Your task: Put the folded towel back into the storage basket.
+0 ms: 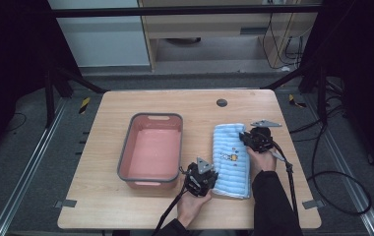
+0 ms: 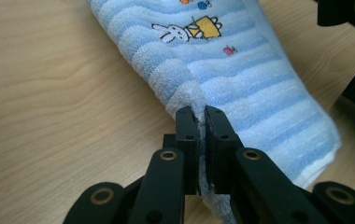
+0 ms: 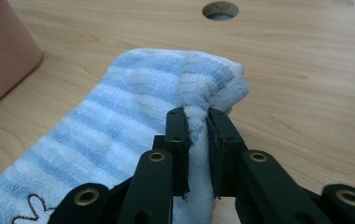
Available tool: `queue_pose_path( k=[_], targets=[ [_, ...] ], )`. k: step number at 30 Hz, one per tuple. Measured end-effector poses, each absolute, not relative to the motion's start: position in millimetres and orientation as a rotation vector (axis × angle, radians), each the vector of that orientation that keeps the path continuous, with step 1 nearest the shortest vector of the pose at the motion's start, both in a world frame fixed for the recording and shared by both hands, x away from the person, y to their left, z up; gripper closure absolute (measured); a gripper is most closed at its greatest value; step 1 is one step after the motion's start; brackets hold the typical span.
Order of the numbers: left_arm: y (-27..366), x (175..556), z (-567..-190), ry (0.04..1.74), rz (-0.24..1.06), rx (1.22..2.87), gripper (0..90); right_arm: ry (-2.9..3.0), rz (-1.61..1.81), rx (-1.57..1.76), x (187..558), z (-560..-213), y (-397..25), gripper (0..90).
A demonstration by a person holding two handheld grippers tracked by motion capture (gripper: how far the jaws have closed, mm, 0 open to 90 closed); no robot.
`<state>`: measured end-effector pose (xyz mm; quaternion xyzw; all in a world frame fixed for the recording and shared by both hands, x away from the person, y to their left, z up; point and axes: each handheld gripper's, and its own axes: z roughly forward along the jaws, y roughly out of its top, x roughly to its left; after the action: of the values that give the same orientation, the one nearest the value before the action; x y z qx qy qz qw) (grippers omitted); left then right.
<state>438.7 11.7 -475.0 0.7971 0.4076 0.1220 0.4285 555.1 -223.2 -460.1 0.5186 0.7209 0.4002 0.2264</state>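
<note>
A folded blue-and-white striped towel (image 1: 232, 160) with a small cartoon print lies on the wooden table, right of a pink basin. My left gripper (image 1: 205, 178) is at the towel's near left corner, shut on its edge; the left gripper view shows the towel (image 2: 241, 79) pinched between the jaws of the left gripper (image 2: 201, 112). My right gripper (image 1: 248, 139) holds the towel's right edge near the far end. In the right gripper view the towel (image 3: 133, 107) bunches up between the jaws of the right gripper (image 3: 197, 114).
A pink basin (image 1: 153, 150) with a grey rim stands empty left of the towel. A round cable hole (image 1: 221, 103) sits in the table (image 1: 126, 206) near its far edge. Cables trail from both grippers toward the table's front.
</note>
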Motion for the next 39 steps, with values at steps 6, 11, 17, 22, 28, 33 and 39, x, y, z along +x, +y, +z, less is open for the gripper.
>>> queue_pose_path(
  k=[6,11,17,22,28,33,39],
  targets=[
    [20,432,-456,0.971,0.328,1.981,85.2,1.944,1.154,1.408,545,-436,-219,79.9],
    [25,427,-439,0.941,0.370,1.975,85.2,1.923,1.176,1.346,538,-413,-213,79.9],
    [34,421,-418,0.910,0.421,1.972,85.2,1.893,1.201,1.324,533,-389,-204,79.9],
    [45,418,-401,0.897,0.446,1.949,85.2,1.869,1.228,1.310,529,-369,-195,79.8],
    [62,418,-383,0.898,0.454,1.930,85.2,1.856,1.252,1.285,528,-348,-181,79.8],
    [76,418,-372,0.909,0.477,1.913,85.1,1.852,1.274,1.266,529,-334,-165,79.8],
    [94,416,-363,0.916,0.504,1.900,85.1,1.860,1.286,1.237,531,-321,-144,79.7]
  ],
)
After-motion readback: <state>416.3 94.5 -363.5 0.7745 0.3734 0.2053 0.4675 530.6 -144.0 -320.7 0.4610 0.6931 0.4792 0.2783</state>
